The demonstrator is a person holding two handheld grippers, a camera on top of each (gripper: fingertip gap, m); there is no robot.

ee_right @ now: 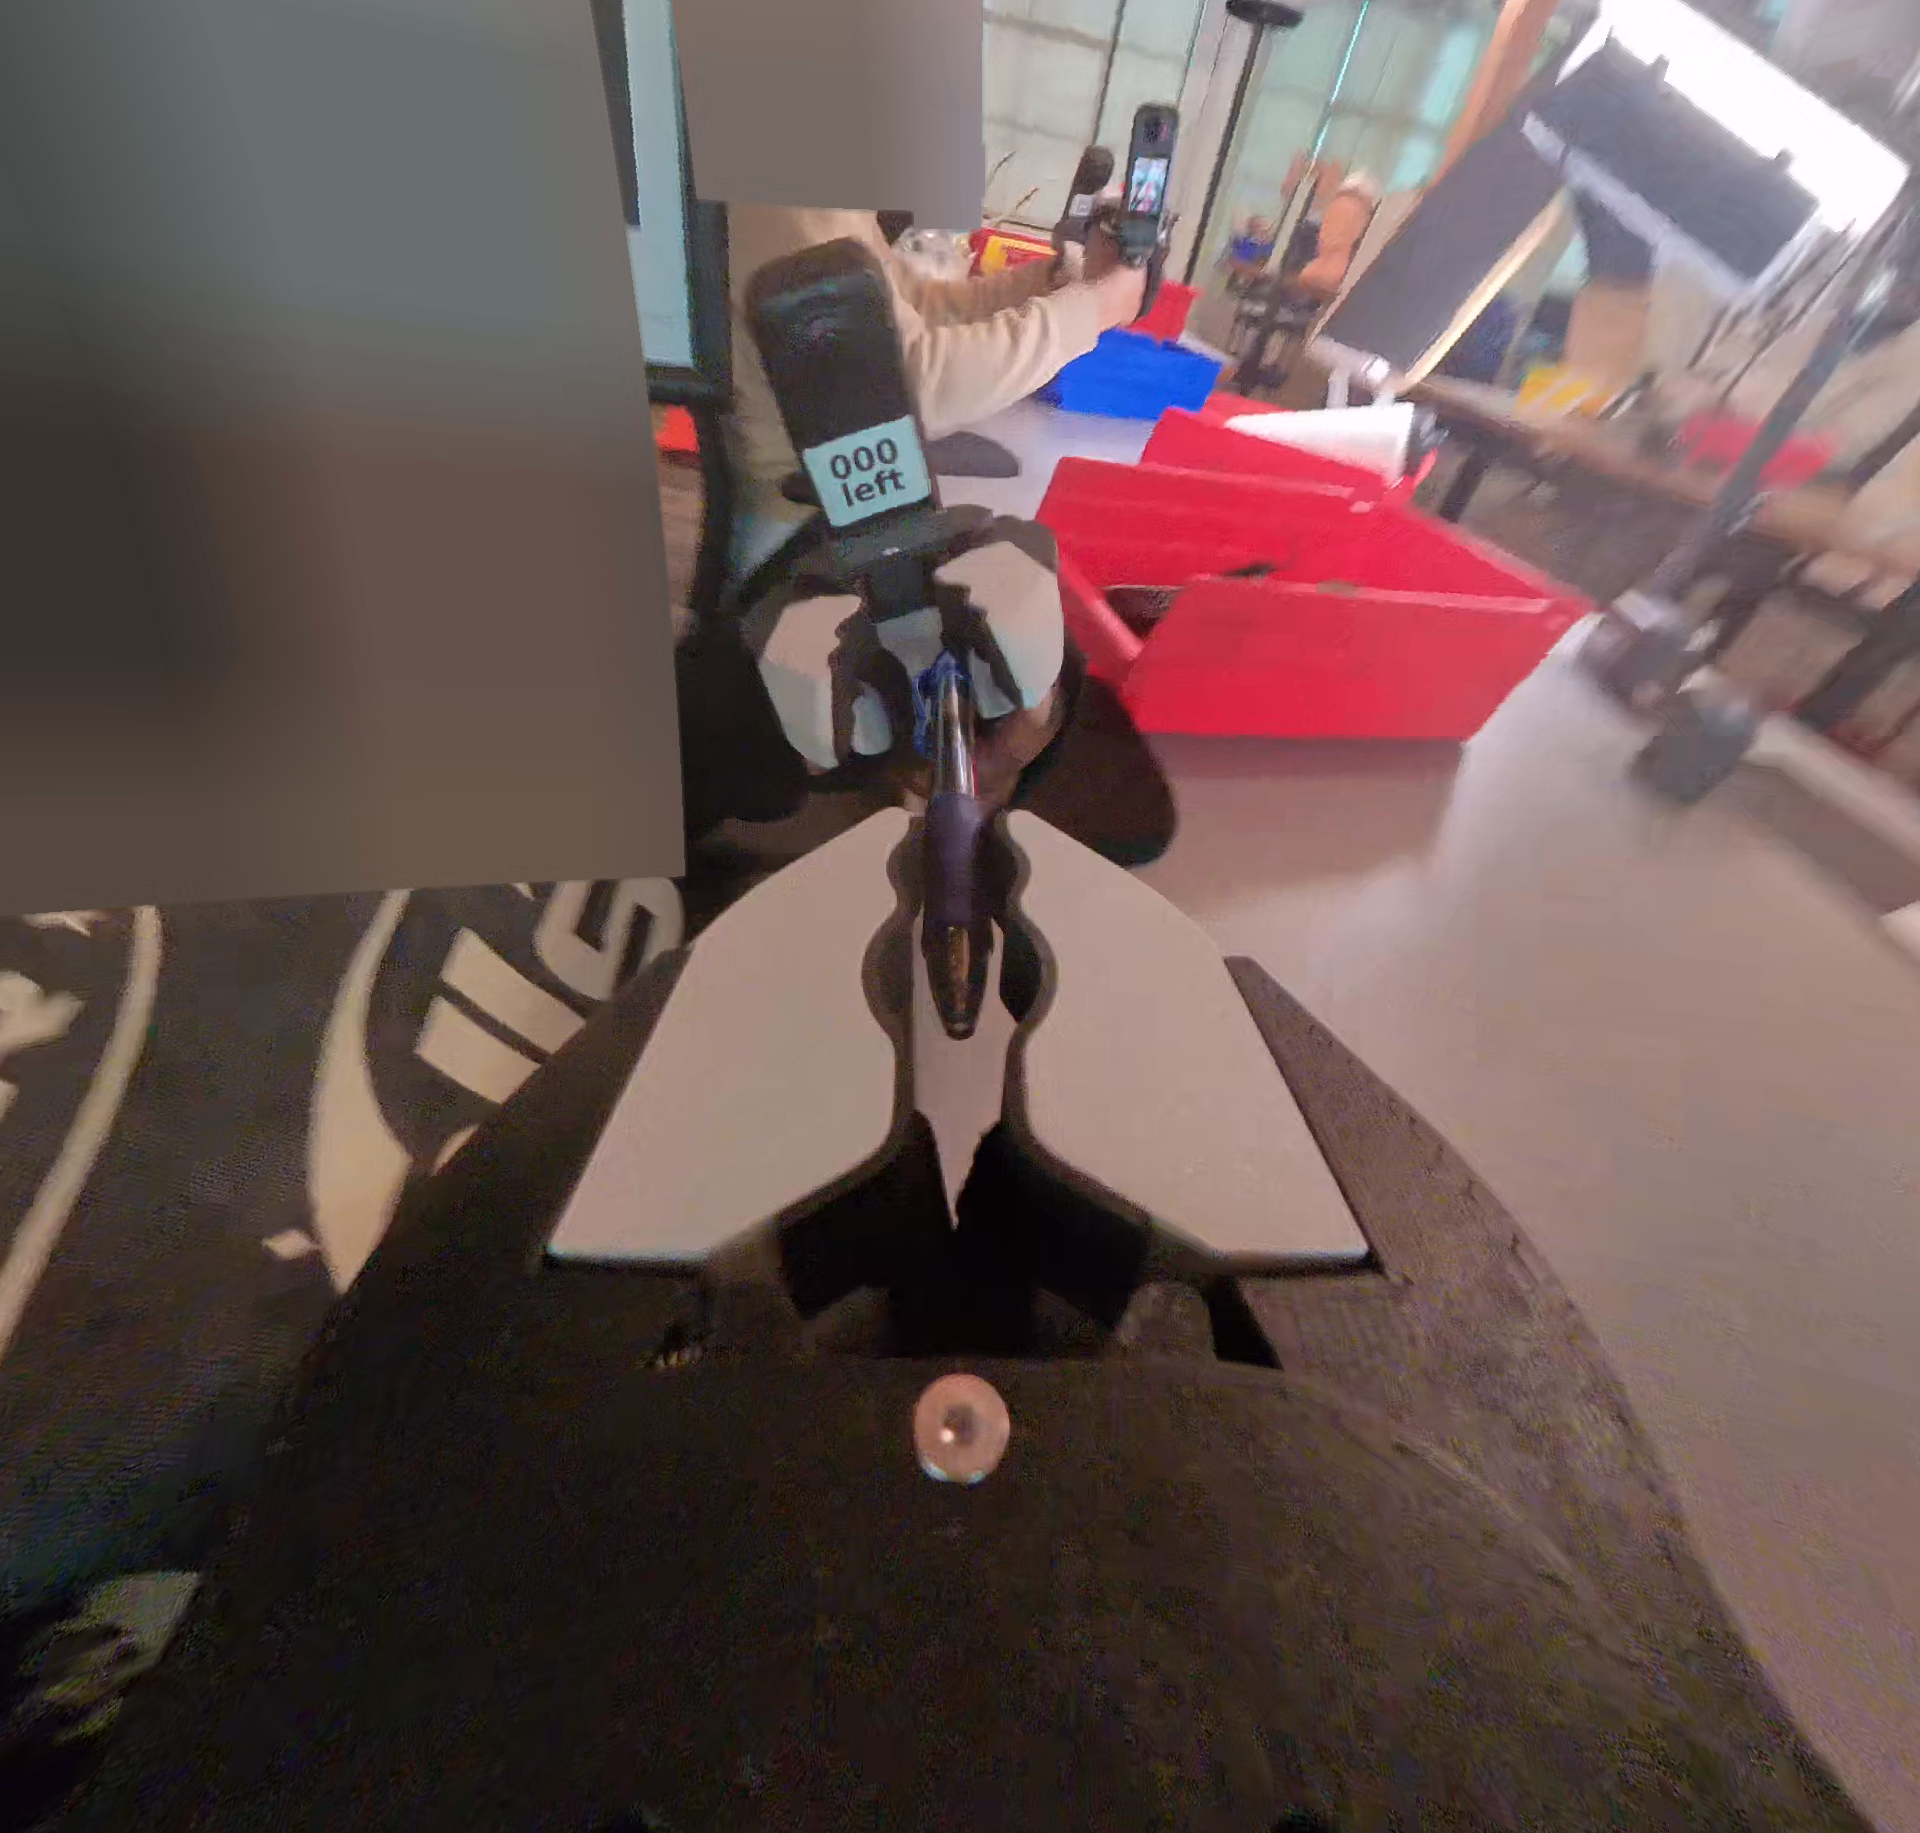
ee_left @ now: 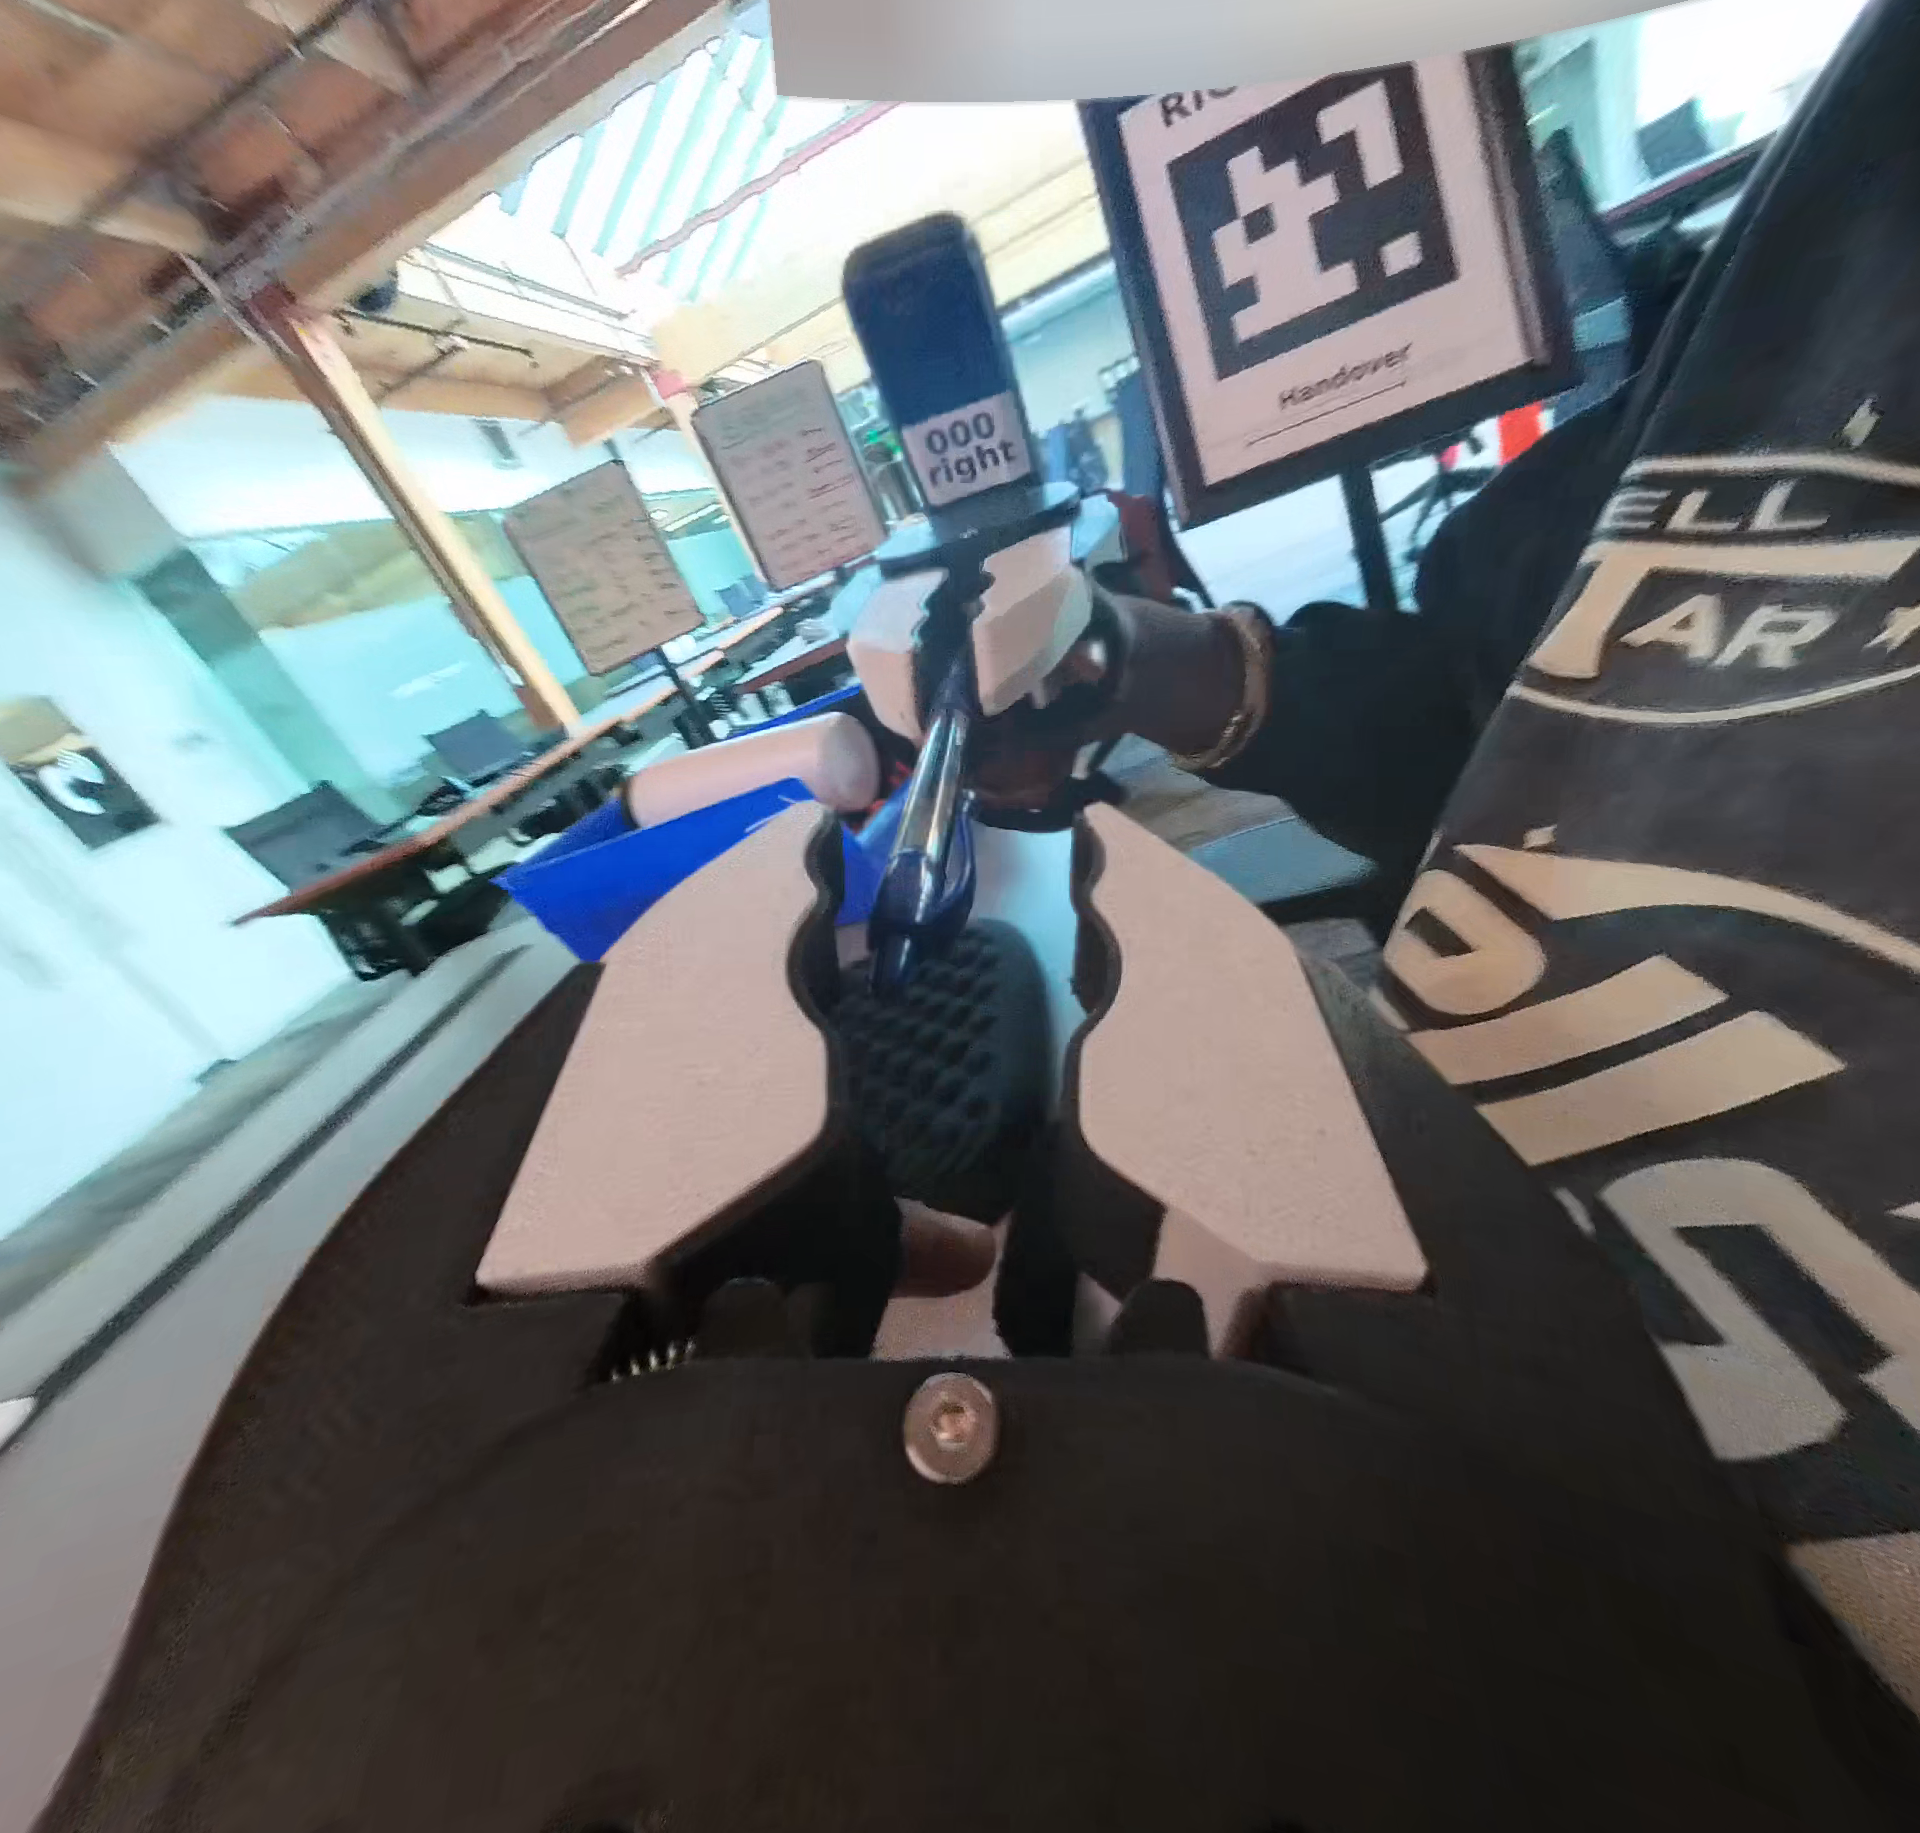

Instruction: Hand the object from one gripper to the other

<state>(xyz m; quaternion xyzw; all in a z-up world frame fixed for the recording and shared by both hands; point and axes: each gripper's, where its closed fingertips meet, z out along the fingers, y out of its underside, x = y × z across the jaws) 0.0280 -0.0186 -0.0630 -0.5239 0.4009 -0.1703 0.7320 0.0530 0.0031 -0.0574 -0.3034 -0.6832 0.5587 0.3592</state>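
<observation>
A blue and clear pen (ee_left: 932,827) spans the gap between my two grippers, which face each other above the grey table (ee_right: 1455,952). My right gripper (ee_right: 961,838) is shut on the pen's dark blue grip section (ee_right: 956,900); it also shows far off in the left wrist view (ee_left: 951,640), clamped on the pen. My left gripper (ee_left: 961,838) is open, and the pen's near end lies between its fingers, close to the left finger (ee_left: 707,1004). In the right wrist view the left gripper (ee_right: 920,671) stands with its jaws apart around the pen's blue far end.
A blue bin (ee_left: 644,879) holding a pale roll (ee_left: 758,775) stands behind the left gripper. A black perforated object (ee_left: 935,1066) lies below it. Red bins (ee_right: 1299,630) sit on the table at right. A marker board on a stand (ee_left: 1320,256) and a person's dark printed shirt (ee_left: 1662,900) are close by.
</observation>
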